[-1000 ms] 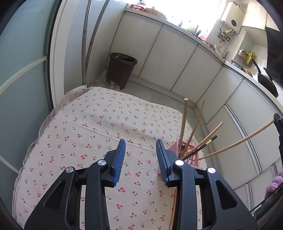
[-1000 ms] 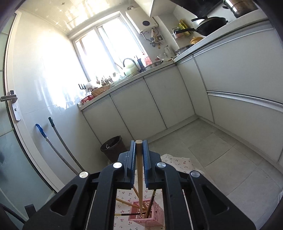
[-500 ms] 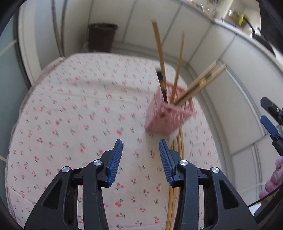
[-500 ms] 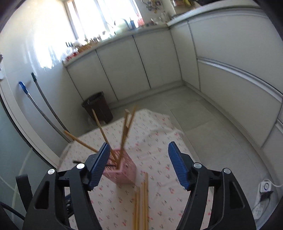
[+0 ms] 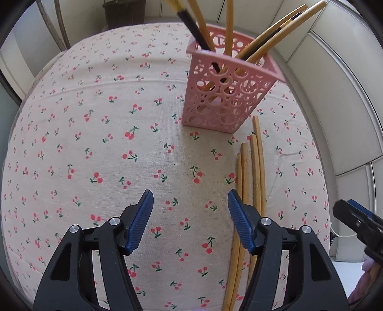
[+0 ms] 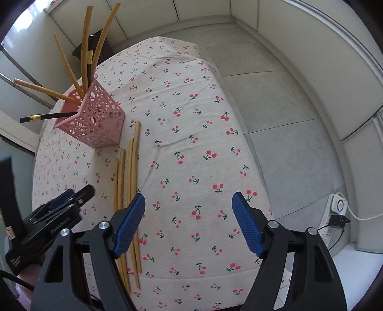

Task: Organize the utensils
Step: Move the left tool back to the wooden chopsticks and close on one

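Note:
A pink perforated holder (image 5: 225, 91) stands on the cherry-print tablecloth (image 5: 95, 143) with several wooden chopsticks and one black one upright in it; it also shows in the right wrist view (image 6: 95, 119). Several loose wooden chopsticks (image 5: 251, 179) lie side by side on the cloth in front of the holder, also seen in the right wrist view (image 6: 128, 172). My left gripper (image 5: 190, 215) is open and empty, low over the cloth, its right finger beside the loose chopsticks. My right gripper (image 6: 188, 215) is open and empty, to the right of the chopsticks.
The table edge drops to a grey tiled floor (image 6: 275, 107) on the right. A power strip with a plug (image 6: 336, 210) lies on the floor. A dark bin (image 5: 124, 9) stands beyond the table's far side. White cabinets (image 5: 335, 83) line the wall.
The right gripper let go of the chopstick, which now stands in the holder, and opened wide. Both grippers dropped toward the table; the left one opened wider near the loose chopsticks.

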A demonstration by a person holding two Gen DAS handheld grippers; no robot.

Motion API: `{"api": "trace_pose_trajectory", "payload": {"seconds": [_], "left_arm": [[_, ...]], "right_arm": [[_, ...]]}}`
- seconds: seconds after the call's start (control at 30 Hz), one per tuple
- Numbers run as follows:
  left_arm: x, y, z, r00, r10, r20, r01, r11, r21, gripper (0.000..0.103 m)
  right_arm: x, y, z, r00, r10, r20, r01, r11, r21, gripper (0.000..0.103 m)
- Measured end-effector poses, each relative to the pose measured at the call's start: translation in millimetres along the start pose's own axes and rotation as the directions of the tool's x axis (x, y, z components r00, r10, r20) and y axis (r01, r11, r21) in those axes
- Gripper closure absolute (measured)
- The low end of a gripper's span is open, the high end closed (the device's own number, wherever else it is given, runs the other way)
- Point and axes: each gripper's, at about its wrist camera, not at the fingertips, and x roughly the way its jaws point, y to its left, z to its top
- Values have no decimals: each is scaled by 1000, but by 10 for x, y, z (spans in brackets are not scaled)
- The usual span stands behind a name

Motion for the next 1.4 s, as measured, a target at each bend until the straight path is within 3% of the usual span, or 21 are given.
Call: {"api": "trace_pose_trajectory", "payload": {"seconds": [0.2,0.5,0.77,1.1,1.2,1.33,1.4], "left_arm": [[184,-42,28,998,0,-55,-2,999,-39,39],[298,-144,134,999,21,-45,-25,997,-75,38],[337,-268,358,999,12,-45,-16,996,-92,38],[535,-570,478,993,108,-39,-110,994,-30,39],[575,-697,459,991,127,-32,-128,992,-7,44],[582,-904,445,992,127,-7,-127,991,51,70],[592,-992,436,992,129,3,-129,989,69,76]], "right_arm": [[-22,-50,54,1000,-7,0,7,1000,18,23],[38,-323,102,993,109,-51,-99,980,172,21],[25,-344,107,990,132,-51,-120,974,192,20],[21,-425,126,986,159,-55,-143,965,221,20],[21,-435,135,985,163,-55,-147,963,226,20],[34,-448,136,985,162,-59,-144,962,233,20],[44,-447,130,985,160,-63,-141,962,234,20]]}}
